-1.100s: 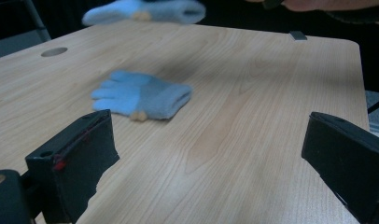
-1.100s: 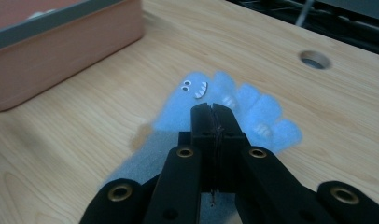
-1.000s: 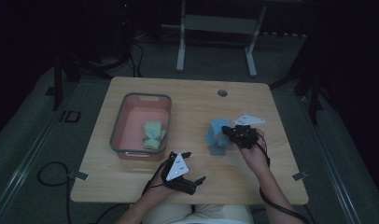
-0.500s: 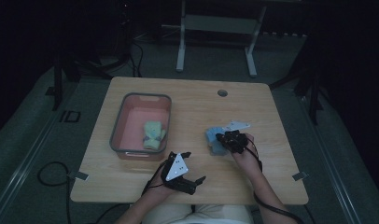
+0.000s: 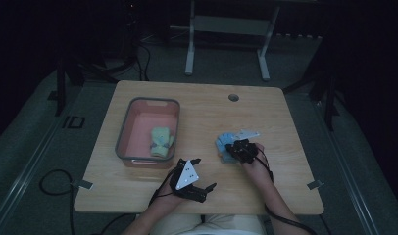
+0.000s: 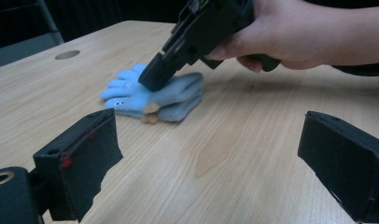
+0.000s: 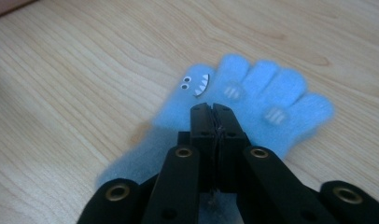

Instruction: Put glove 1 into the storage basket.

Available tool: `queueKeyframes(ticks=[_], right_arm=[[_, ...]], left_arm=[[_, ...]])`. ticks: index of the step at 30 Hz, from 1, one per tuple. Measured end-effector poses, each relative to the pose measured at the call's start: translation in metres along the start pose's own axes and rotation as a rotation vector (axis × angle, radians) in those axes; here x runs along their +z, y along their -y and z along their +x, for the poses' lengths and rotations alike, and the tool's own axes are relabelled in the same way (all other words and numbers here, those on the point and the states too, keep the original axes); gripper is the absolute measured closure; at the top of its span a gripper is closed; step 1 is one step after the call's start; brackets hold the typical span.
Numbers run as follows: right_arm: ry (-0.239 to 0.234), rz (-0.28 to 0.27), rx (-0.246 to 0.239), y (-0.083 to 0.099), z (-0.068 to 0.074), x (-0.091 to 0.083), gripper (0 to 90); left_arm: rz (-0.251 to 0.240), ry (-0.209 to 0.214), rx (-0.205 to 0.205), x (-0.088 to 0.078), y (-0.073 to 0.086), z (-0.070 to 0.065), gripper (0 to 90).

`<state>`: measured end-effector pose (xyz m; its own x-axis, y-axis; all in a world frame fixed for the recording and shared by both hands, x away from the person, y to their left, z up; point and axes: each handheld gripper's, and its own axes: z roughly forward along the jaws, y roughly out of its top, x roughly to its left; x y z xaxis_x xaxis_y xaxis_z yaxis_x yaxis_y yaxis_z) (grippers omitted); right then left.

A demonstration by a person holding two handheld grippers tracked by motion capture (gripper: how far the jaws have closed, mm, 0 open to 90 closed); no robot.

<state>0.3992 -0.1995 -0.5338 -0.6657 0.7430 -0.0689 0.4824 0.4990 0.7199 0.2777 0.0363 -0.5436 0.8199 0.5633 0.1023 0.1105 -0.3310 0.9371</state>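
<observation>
The right gripper (image 7: 211, 109) has its jaws almost together, tips pressed down on the blue glove (image 7: 253, 100); they have just parted a hair, and I can't tell whether any fleece is caught between them. The glove lies flat on the worktop (image 5: 285, 112) directly under those tips, its long axis running from cuff to fingers, which point away from the hand. The left gripper (image 6: 211, 163) hangs well apart with jaws wide and empty, so the right is nearer. A green glove (image 5: 161, 141) sits in the pink bin (image 5: 124, 132) farther left
</observation>
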Motion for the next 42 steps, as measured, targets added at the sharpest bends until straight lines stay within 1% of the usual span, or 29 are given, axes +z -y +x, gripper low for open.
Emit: queueKeyframes(ticks=[1,2,3,4,5,6,7,9,10,12,14,15,16,18,20,22,23,24,25,26,28,29,31,32,34,35,37,39,42], right_arm=[[0.000,0.000,0.000,0.000,0.000,0.000,83.2],[-0.005,-0.006,0.001,-0.001,-0.001,-0.002,77.4],[-0.007,-0.037,0.017,-0.001,-0.002,-0.009,67.6],[-0.007,-0.037,0.017,-0.001,-0.002,-0.009,67.6],[-0.010,-0.064,0.026,0.000,-0.003,-0.014,61.3],[0.004,-0.101,0.046,0.002,-0.006,-0.021,48.2],[0.004,-0.101,0.046,0.002,-0.006,-0.021,48.2],[-0.027,-0.122,0.055,0.004,-0.009,-0.028,33.0],[-0.030,-0.126,0.062,0.005,-0.010,-0.029,29.0],[-0.083,-0.147,0.091,0.008,-0.013,-0.034,19.7],[-0.117,-0.165,0.115,0.011,-0.016,-0.039,15.7],[-0.117,-0.165,0.115,0.011,-0.016,-0.039,15.7],[-0.138,-0.165,0.121,0.014,-0.022,-0.045,12.2],[-0.122,-0.165,0.115,0.015,-0.023,-0.046,13.0],[-0.103,-0.144,0.118,0.015,-0.027,-0.045,14.2],[-0.095,-0.180,0.119,0.016,-0.032,-0.046,14.4],[-0.107,-0.190,0.145,0.015,-0.036,-0.047,15.5],[-0.134,-0.196,0.218,0.014,-0.043,-0.048,12.0],[-0.134,-0.196,0.218,0.014,-0.043,-0.048,12.0],[-0.113,-0.199,0.233,0.013,-0.044,-0.048,10.5],[-0.064,-0.173,0.248,0.010,-0.046,-0.045,10.5],[-0.059,-0.164,0.258,0.009,-0.047,-0.043,10.5],[-0.075,-0.176,0.247,0.006,-0.050,-0.040,12.9],[-0.072,-0.181,0.249,0.005,-0.052,-0.038,17.7],[-0.067,-0.187,0.240,0.000,-0.055,-0.034,29.3],[-0.070,-0.190,0.239,-0.002,-0.057,-0.031,31.8],[-0.065,-0.184,0.241,-0.007,-0.059,-0.024,34.9],[-0.077,-0.174,0.247,-0.010,-0.062,-0.017,35.6],[-0.067,-0.131,0.246,-0.011,-0.064,-0.002,32.2]], left_arm=[[0.000,0.003,0.000,0.001,-0.001,0.000,5.1],[0.011,-0.004,0.009,0.003,-0.002,-0.001,5.2],[0.023,-0.012,0.018,0.004,-0.003,-0.001,6.1],[0.041,-0.015,0.018,0.005,-0.005,-0.002,6.1],[0.052,-0.015,0.022,0.006,-0.007,-0.003,7.0],[0.057,-0.012,0.031,0.007,-0.008,-0.004,9.0],[0.058,-0.012,0.042,0.008,-0.010,-0.005,9.0],[0.064,0.014,0.038,0.011,-0.015,-0.007,10.4],[0.077,0.016,0.033,0.013,-0.018,-0.007,12.5],[0.097,0.039,0.048,0.018,-0.023,-0.007,13.2],[0.105,0.050,0.067,0.023,-0.029,-0.007,13.2],[0.105,0.050,0.067,0.023,-0.029,-0.007,13.2],[0.113,0.067,0.071,0.029,-0.035,-0.004,13.2],[0.115,0.090,0.080,0.035,-0.039,-0.001,13.9],[0.115,0.109,0.098,0.043,-0.043,0.001,14.2],[0.119,0.121,0.120,0.052,-0.045,0.003,14.4],[0.127,0.128,0.134,0.056,-0.046,0.004,14.6],[0.130,0.121,0.148,0.061,-0.046,0.004,15.0],[0.134,0.129,0.157,0.065,-0.046,0.005,15.0],[0.142,0.131,0.164,0.070,-0.046,0.006,15.0],[0.159,0.130,0.192,0.078,-0.046,0.007,18.0],[0.168,0.131,0.205,0.082,-0.045,0.008,19.2],[0.187,0.135,0.242,0.090,-0.045,0.010,23.3],[0.193,0.137,0.261,0.094,-0.045,0.011,24.5],[0.202,0.154,0.287,0.101,-0.045,0.015,33.1],[0.211,0.160,0.303,0.105,-0.045,0.016,35.7],[0.248,0.167,0.343,0.112,-0.043,0.018,43.3],[0.286,0.165,0.382,0.117,-0.039,0.020,46.9],[0.294,0.158,0.383,0.121,-0.036,0.022,50.2]])
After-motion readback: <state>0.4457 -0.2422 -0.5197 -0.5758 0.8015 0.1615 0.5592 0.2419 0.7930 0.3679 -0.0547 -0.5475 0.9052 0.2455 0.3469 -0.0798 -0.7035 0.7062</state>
